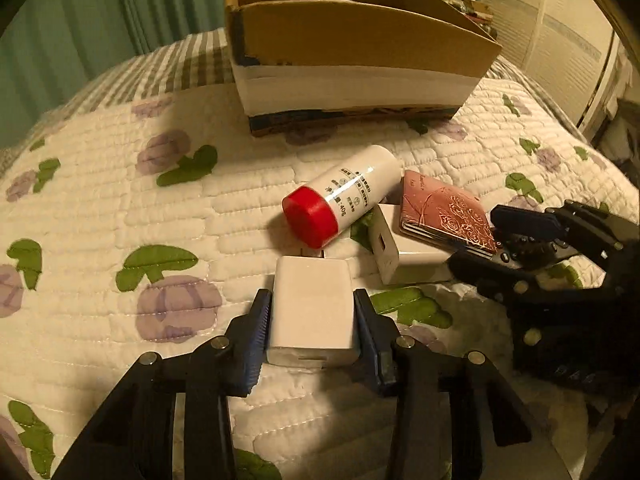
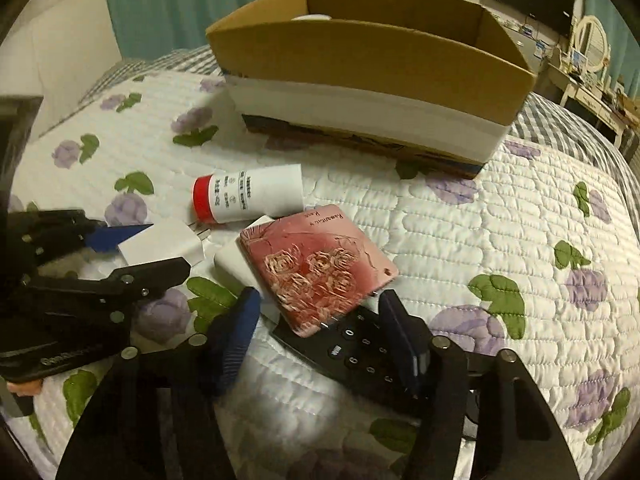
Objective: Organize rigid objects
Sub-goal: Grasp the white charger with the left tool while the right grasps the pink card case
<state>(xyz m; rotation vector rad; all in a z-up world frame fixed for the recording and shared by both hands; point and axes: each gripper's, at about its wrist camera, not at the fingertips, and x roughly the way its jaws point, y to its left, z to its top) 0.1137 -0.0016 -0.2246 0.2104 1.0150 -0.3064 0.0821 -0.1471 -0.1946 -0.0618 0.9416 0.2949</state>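
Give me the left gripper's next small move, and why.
Probably close the left gripper on the white charger and lift it straight up. Its fingers sit on either side of the charger, which still rests on the quilt. The bottle lies just ahead, so rise before heading to the cardboard box.

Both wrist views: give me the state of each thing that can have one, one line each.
Left gripper: shut on white charger.
Right gripper: open, around black remote.
Red-capped bottle: capped, lying on its side.
Pink case: closed, resting on second charger and remote.
Cardboard box: open-topped, upright.
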